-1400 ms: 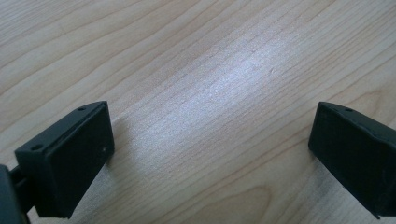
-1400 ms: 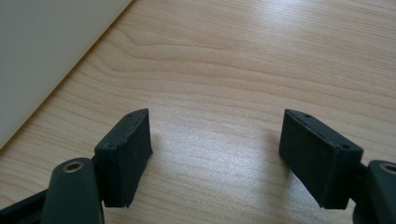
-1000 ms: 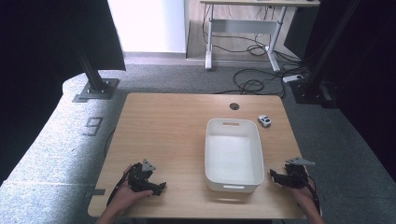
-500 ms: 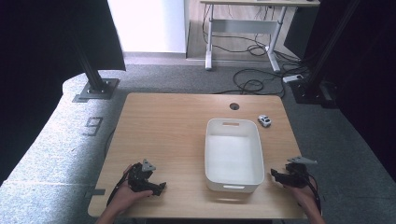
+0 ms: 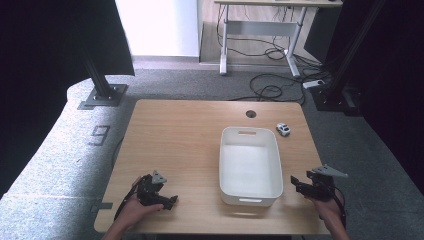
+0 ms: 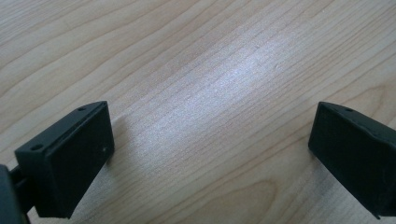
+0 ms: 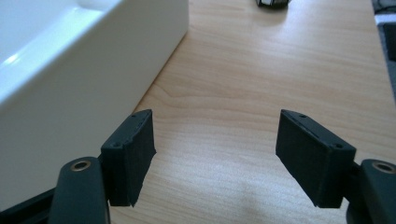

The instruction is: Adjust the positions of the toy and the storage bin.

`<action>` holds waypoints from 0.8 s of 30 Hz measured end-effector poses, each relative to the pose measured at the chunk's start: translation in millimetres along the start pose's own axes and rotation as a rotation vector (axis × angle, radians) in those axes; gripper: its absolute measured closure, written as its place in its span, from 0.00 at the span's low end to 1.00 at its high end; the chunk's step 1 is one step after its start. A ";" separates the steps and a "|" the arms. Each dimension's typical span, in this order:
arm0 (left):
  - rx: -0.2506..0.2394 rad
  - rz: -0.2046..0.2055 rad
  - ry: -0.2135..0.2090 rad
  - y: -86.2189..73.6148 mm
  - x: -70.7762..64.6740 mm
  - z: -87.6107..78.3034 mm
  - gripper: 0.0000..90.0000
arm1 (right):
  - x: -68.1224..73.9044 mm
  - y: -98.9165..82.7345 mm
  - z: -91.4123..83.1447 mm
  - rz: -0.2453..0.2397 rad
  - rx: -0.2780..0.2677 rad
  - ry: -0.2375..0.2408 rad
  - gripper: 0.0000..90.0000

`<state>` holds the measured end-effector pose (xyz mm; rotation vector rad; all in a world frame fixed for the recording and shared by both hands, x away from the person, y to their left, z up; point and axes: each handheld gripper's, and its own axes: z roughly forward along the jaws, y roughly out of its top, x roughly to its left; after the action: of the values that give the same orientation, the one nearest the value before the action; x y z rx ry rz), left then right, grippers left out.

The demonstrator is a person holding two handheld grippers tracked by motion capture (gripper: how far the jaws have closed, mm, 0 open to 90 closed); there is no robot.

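Left claw (image 5: 167, 201) low over bare table (image 5: 180, 135) at the near left corner, held in a hand (image 5: 131, 211), jaws spread wide with nothing between them; in the left gripper view, just wood grain between the two black pads (image 6: 70, 158). Right claw (image 5: 296, 184) near the near right edge, also in a hand (image 5: 327, 207), jaws wide apart and empty. White tub (image 5: 250, 165) just beside the right claw on its left, wall close to the left pad (image 7: 130, 156) in the right gripper view yet not touching. Tub well apart from the left claw, off to its right. Small toy car (image 5: 283, 129) far ahead of the right claw, past the tub's far right corner, resting on the wood; in the right gripper view, seen cut off at the top edge (image 7: 273, 3). Round hole (image 5: 251, 114) in the table beyond the tub.
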<state>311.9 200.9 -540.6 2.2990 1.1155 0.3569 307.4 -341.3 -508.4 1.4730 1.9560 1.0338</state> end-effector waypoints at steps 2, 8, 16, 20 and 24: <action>0.000 0.000 0.000 0.0 0.0 0.0 0.00 | 1.0 1.2 -1.4 -0.001 -0.007 0.003 0.31; 0.000 0.001 0.000 0.0 0.0 -0.1 0.00 | 5.2 7.3 -8.1 -0.008 -0.044 0.008 0.31; 0.000 0.001 -0.001 -0.3 -0.1 -0.2 0.00 | 12.3 12.7 -12.2 -0.024 -0.068 0.023 0.31; 0.000 0.001 -0.001 -0.3 0.0 -0.2 0.00 | 15.0 14.1 -13.1 -0.032 -0.081 0.025 0.31; 0.000 0.002 -0.001 -0.3 0.0 -0.2 0.00 | 18.7 17.2 -15.2 -0.033 -0.098 0.029 0.31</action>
<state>311.7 201.1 -540.6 2.3002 1.1126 0.3564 300.3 -325.5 -484.4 1.3754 1.9146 1.1265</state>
